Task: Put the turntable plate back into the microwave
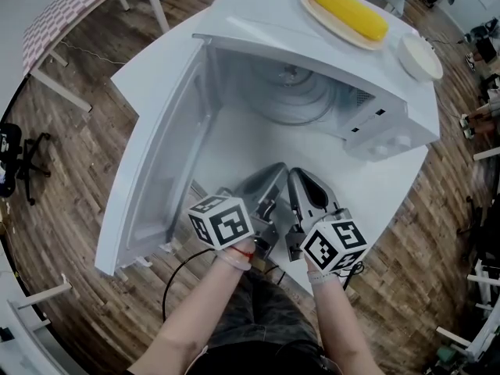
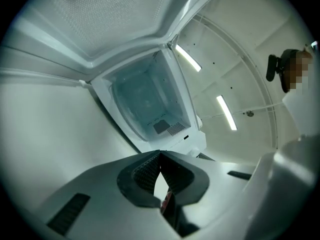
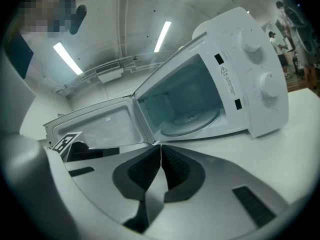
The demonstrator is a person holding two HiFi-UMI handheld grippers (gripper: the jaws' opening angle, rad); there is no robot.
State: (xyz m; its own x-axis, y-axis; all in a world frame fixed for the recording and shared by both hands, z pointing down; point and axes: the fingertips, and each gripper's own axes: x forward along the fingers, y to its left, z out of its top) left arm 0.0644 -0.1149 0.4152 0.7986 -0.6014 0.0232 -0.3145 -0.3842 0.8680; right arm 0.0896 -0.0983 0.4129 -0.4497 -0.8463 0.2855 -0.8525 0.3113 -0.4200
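**Turntable plate** (image 1: pixel 291 98): lay flat on the cavity floor of the microwave (image 1: pixel 394 127), apparently seated. The door (image 1: pixel 152 182) stood wide open at the left.

**Left claw** (image 1: pixel 271 175): jaws pressed together, nothing between them.

**Right claw** (image 1: pixel 301 180): likewise closed and empty.

**Position:** both claws hovered side by side over the worktop (image 1: pixel 383 190), outside the opening. The plate lay straight ahead, beyond them and touching neither. The right claw faced the cavity more squarely.

**Judgement:** the task looked complete.

**On top of the microwave:** a corn cob (image 1: pixel 348 10) on a dish (image 1: pixel 311 8).

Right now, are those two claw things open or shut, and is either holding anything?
Left gripper: closed, holding nothing.
Right gripper: closed, holding nothing.
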